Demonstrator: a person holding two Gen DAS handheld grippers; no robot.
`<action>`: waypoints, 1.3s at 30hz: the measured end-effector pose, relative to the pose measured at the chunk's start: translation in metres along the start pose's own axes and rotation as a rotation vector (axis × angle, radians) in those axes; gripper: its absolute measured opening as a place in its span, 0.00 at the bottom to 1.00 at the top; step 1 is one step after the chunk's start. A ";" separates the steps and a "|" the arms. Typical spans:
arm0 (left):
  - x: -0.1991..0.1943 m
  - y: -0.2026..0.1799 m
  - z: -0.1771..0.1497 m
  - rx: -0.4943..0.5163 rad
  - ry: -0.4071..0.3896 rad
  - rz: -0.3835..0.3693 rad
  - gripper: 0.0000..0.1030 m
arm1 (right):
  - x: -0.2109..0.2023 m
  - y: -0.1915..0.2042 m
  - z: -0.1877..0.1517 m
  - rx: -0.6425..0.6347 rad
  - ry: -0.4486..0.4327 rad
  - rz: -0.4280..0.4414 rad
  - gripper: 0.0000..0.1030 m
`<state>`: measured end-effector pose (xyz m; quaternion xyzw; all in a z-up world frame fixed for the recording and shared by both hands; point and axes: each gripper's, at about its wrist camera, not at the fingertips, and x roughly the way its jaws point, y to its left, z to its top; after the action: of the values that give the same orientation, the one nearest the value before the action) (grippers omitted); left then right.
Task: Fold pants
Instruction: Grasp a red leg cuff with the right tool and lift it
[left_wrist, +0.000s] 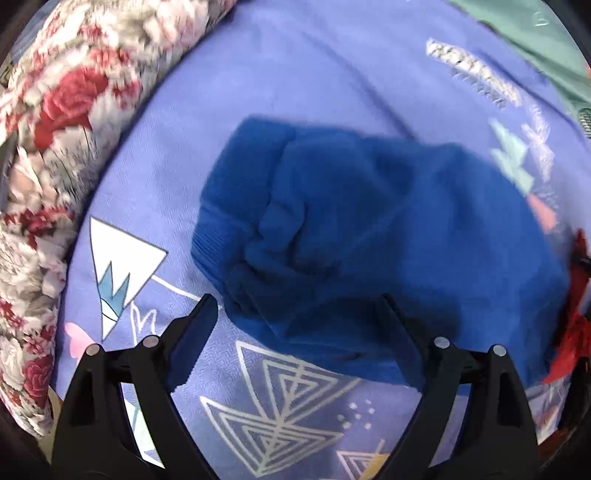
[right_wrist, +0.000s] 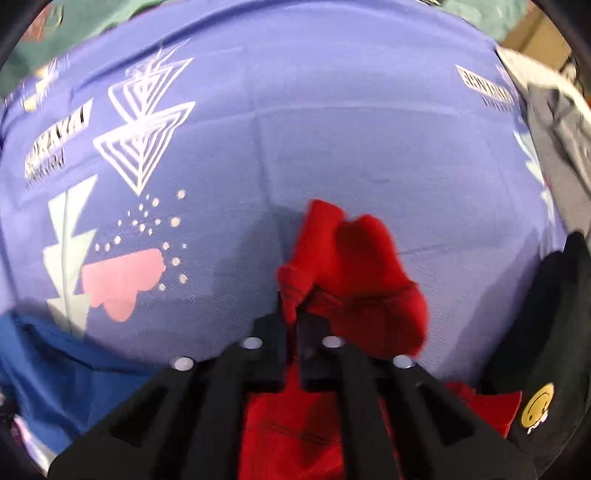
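Folded blue pants (left_wrist: 369, 236) lie in a bundle on a purple patterned bedsheet (left_wrist: 295, 74). My left gripper (left_wrist: 299, 306) is open and empty, its jaws wide apart just in front of the blue bundle's near edge. My right gripper (right_wrist: 291, 306) is shut on red pants (right_wrist: 354, 266), pinching a fold of the cloth; the rest bunches ahead of the fingers and hangs below them. The red cloth shows at the right edge of the left wrist view (left_wrist: 572, 325). The blue pants show at the lower left of the right wrist view (right_wrist: 55, 369).
A floral quilt (left_wrist: 48, 166) runs along the left of the sheet. Green cloth (left_wrist: 535, 44) lies at the far right corner. A black garment with a yellow smiley patch (right_wrist: 537, 408) and grey clothing (right_wrist: 557, 147) lie at the right of the sheet (right_wrist: 332, 110).
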<state>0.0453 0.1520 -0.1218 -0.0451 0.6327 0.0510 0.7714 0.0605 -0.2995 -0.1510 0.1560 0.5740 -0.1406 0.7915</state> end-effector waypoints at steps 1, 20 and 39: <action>0.005 0.004 0.000 -0.017 0.014 -0.004 0.86 | -0.012 -0.009 -0.003 0.015 -0.025 0.035 0.03; 0.016 0.013 0.020 0.067 0.017 0.080 0.88 | -0.061 -0.178 -0.160 0.264 -0.008 0.195 0.35; 0.011 0.023 0.004 0.019 0.011 0.043 0.87 | -0.069 -0.146 -0.113 0.044 -0.028 -0.044 0.51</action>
<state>0.0483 0.1756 -0.1323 -0.0244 0.6381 0.0610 0.7672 -0.1163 -0.3834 -0.1308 0.1586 0.5629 -0.1727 0.7925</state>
